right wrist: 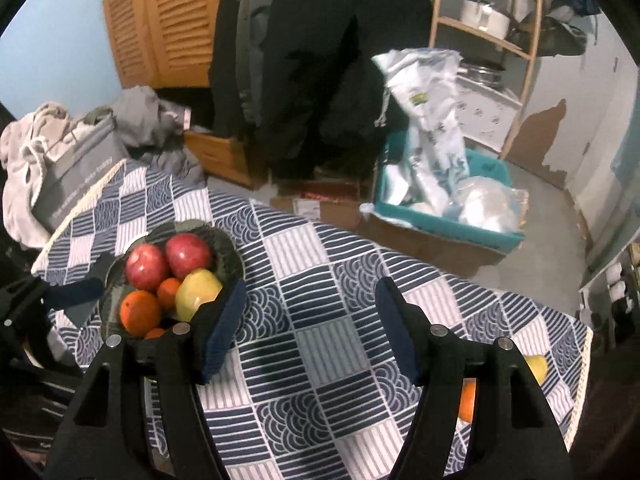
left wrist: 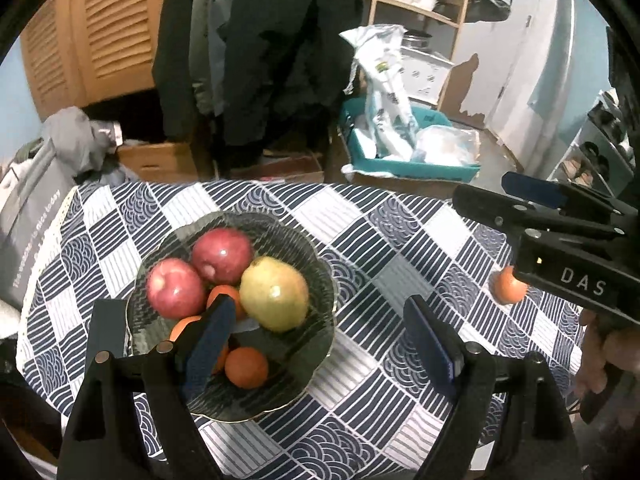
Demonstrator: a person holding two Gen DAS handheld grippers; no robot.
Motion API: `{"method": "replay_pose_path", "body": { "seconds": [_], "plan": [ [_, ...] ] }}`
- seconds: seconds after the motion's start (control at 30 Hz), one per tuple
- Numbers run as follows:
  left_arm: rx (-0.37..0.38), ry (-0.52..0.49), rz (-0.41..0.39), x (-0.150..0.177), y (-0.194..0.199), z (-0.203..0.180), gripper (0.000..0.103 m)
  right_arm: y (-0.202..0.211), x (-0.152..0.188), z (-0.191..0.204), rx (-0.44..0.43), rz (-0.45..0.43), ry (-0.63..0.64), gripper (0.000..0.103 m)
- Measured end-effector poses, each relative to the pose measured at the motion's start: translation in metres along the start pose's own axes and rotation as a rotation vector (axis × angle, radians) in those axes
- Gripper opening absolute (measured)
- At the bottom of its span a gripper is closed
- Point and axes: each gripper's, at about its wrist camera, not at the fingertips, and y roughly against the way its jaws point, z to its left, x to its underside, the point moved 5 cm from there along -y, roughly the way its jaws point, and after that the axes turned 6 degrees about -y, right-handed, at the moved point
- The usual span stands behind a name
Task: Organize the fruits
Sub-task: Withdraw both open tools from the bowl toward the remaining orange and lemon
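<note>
Left tool (left wrist: 320, 336) jaws apart, empty, hovering over the dark glass scalloped bowl (left wrist: 312, 256) on the blue-white patterned desk cloth (left wrist: 400, 240). Right tool (right wrist: 312, 320) jaws apart, nothing between them, above bare cloth. The bowl holds two red apples (left wrist: 222, 256), a yellow-green pear (left wrist: 276, 294) and oranges (left wrist: 246, 368). A loose orange (left wrist: 506, 290) lies on the cloth well right of the bowl.
</note>
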Motion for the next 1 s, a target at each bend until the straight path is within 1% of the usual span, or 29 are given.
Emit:
{"method": "replay_pose_path", "body": {
  "seconds": [0.3,0.37,0.77,1.0],
  "plan": [
    [0.015,-0.028,-0.024,-0.007,0.007,-0.021,0.087,0.031,0.003,-0.023,0.070,-0.045,-0.008,0.071],
    [0.014,-0.036,-0.026,-0.008,0.008,-0.026,0.087,0.036,0.005,-0.029,0.086,-0.053,-0.018,0.079],
    [0.039,-0.069,-0.066,-0.023,0.023,-0.060,0.087,0.070,0.017,-0.055,0.143,-0.110,-0.004,0.079],
    [0.048,-0.115,-0.077,-0.027,0.025,-0.085,0.088,0.085,0.029,-0.071,0.159,-0.113,-0.011,0.080]
  ]
}}
